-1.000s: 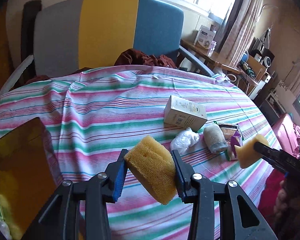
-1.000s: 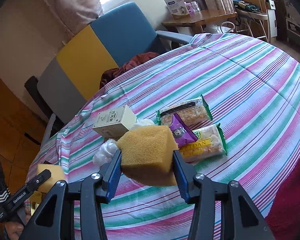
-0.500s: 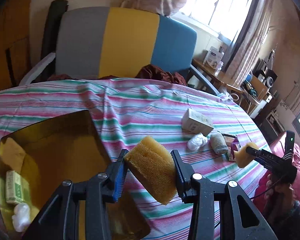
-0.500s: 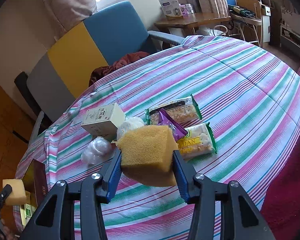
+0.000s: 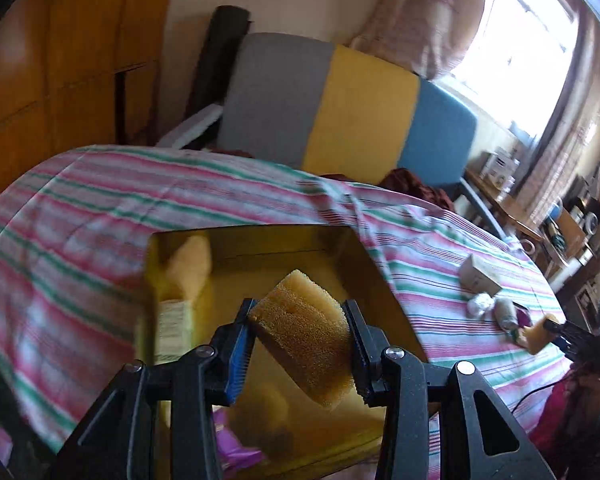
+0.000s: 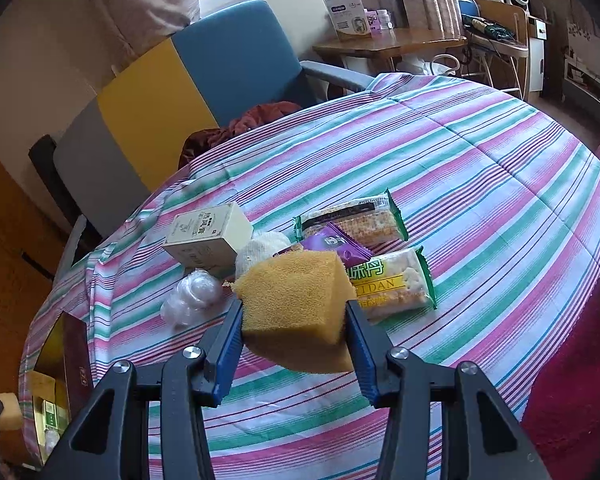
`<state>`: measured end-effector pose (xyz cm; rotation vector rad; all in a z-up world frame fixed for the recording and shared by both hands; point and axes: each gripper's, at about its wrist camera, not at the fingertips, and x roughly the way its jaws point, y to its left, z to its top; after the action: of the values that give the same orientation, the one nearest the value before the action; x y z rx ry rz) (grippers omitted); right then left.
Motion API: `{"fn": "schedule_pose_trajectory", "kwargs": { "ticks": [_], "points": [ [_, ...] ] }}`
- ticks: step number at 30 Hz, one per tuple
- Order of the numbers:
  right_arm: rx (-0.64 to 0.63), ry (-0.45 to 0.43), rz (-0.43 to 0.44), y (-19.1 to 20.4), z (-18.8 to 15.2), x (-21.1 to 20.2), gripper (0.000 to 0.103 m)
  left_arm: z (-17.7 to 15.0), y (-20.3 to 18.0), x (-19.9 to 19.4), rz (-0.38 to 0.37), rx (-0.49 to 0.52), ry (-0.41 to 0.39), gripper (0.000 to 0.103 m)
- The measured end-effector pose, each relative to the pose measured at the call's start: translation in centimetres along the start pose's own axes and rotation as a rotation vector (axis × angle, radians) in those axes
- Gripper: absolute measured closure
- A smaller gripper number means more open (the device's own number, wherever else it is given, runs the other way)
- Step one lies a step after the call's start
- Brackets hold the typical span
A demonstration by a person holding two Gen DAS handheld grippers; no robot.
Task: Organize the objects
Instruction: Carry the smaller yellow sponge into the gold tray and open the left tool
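Observation:
My left gripper [image 5: 298, 344] is shut on a yellow sponge [image 5: 304, 336] and holds it above an open yellow box [image 5: 260, 248] on the striped tablecloth. The box holds a pale pack [image 5: 174, 328] and another sponge [image 5: 190, 268]. My right gripper [image 6: 294, 328] is shut on a second yellow sponge [image 6: 296, 312] above the table, near a cream carton [image 6: 208, 236], a white bundle [image 6: 260, 248], a clear bag [image 6: 192, 304], a purple sachet [image 6: 336, 244] and two snack packs [image 6: 392, 284]. The right gripper also shows in the left wrist view [image 5: 548, 330].
A grey, yellow and blue chair [image 5: 340, 108] stands behind the table. A wooden side table [image 6: 388, 44] with boxes is by the window. The box's dark side [image 6: 74, 368] shows at the table's left edge in the right wrist view.
My left gripper has swung left with its sponge, from over the loose items to above the open yellow box. My right gripper has stayed nearly still with its sponge.

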<state>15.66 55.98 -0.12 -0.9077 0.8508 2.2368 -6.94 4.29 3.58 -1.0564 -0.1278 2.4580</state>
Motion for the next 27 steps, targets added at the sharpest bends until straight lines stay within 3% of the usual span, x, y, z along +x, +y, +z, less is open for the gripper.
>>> {"fn": "schedule_pose_trajectory", "kwargs": {
  "ticks": [6,11,20,27],
  "points": [
    [-0.001,-0.014,0.03,0.1,0.0,-0.3,0.054,-1.3,3.8,-1.5,0.067,-0.075,0.0,0.06],
    [0.009,-0.038,0.064,-0.1,0.2,-0.9,0.054,-1.2,4.1,-1.4,0.083,-0.086,0.011,0.06],
    [0.007,-0.052,0.091,0.0,0.3,-1.3,0.054,0.4,2.4,0.5,0.043,-0.064,0.053,0.06],
    [0.006,-0.046,0.088,-0.1,0.3,-1.2,0.054,2.0,1.0,4.4,0.006,-0.046,0.124,0.06]
  ]
}}
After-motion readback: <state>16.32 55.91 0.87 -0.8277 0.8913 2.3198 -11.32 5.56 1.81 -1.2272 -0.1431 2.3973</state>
